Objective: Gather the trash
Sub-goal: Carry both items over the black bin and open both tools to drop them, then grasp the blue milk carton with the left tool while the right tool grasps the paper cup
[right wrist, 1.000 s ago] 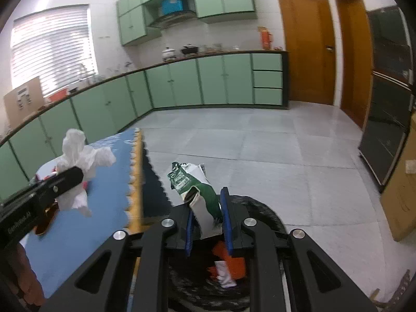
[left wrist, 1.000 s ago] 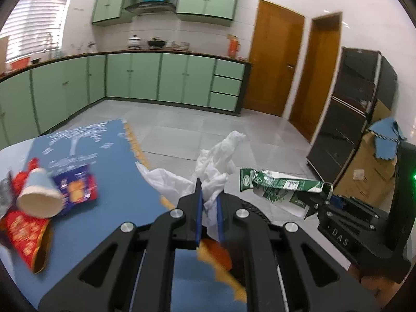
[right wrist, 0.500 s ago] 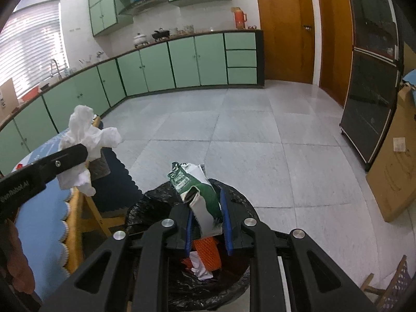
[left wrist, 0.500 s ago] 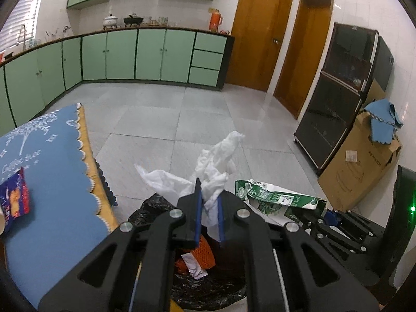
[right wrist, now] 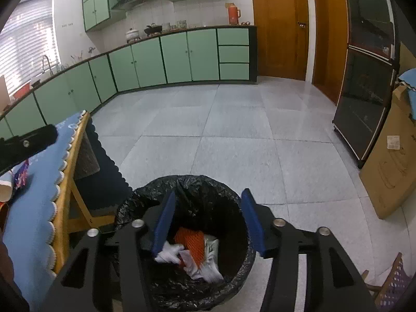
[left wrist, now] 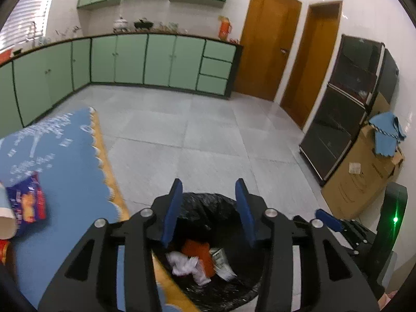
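Both tools hang over the black-lined bin (right wrist: pixel 182 234) at the bottom centre of each view. The left tool (left wrist: pixel 209 208) and the right tool (right wrist: pixel 208 221) have just been spreading their jaws, and nothing sits between either pair. The trash lies in the bin: a white crumpled tissue (left wrist: pixel 187 265), an orange net (right wrist: pixel 189 241) and a green-printed wrapper (left wrist: pixel 222 257) are heaped together at its bottom.

I judge this drop done. To finish it well, keep the jaws apart while lifting, so no pad snags the bin liner and drags it up.

More waits on the blue-clothed table (left wrist: pixel 65 161) at the left of the frame: a blue and red snack packet (left wrist: pixel 26 202) touching a paper cup (left wrist: pixel 6 218) at the far left edge. Send 1 tool to each, approaching low and level, and close only once the pads straddle the item.
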The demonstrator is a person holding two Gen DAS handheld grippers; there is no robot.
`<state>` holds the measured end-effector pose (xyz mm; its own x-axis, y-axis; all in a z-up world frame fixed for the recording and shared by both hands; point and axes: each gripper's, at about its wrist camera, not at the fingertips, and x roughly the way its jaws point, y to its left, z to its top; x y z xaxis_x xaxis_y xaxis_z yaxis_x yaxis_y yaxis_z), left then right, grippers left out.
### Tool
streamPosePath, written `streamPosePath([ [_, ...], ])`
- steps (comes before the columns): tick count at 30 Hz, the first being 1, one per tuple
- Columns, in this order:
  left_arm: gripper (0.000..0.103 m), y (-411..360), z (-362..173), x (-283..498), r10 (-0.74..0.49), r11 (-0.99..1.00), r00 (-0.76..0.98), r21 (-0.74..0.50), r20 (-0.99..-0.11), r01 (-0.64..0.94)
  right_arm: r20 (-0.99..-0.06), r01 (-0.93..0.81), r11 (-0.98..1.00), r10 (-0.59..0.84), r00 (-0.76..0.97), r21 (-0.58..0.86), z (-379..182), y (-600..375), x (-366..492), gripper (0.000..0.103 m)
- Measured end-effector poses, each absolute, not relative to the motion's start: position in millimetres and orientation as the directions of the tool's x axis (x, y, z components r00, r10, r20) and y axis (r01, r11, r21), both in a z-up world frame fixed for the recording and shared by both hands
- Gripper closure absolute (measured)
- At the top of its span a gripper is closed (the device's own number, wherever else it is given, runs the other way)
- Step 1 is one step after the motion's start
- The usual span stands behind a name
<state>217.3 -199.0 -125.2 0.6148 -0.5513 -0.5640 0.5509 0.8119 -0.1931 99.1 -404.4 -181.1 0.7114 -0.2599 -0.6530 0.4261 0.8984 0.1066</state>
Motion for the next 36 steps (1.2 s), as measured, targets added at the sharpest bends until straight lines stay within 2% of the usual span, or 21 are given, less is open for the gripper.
streamPosePath([
  [6,0.049,-143.3,-102.9,203.1,-0.466,0.874,0.718,-0.14,-0.517,0.466,-0.603,0.38,0.918,-0.239,0.761,0.115,-152.0,-384.1,96.3,0.026],
  [12,0.041,-55.2,-89.3,178.3,-0.275,0.956,0.835,-0.041,-0.477,0.292,-0.534,0.263,0.955,-0.155,0.831,0.133,-120.5,-332.5,108.1,0.016],
  [24,0.04,116.8,-98.5,135.8,0.156,0.988,0.862,0.08,-0.482,-0.134,-0.469,-0.001,0.986,0.08,0.879,0.164,-110.7,-194.5,140.7,0.015],
  [29,0.035,165.0,-112.0,134.3,0.228,0.972,0.825,0.074,-0.517,-0.222,-0.473,-0.102,0.984,0.161,0.866,0.149,-118.1,-136.2,148.8,0.015],
  [36,0.03,192.2,-133.8,143.5,0.215,0.97,0.781,0.038,-0.586,-0.239,-0.473,-0.178,0.98,0.198,0.859,0.086,-126.4,-95.6,156.1,0.015],
])
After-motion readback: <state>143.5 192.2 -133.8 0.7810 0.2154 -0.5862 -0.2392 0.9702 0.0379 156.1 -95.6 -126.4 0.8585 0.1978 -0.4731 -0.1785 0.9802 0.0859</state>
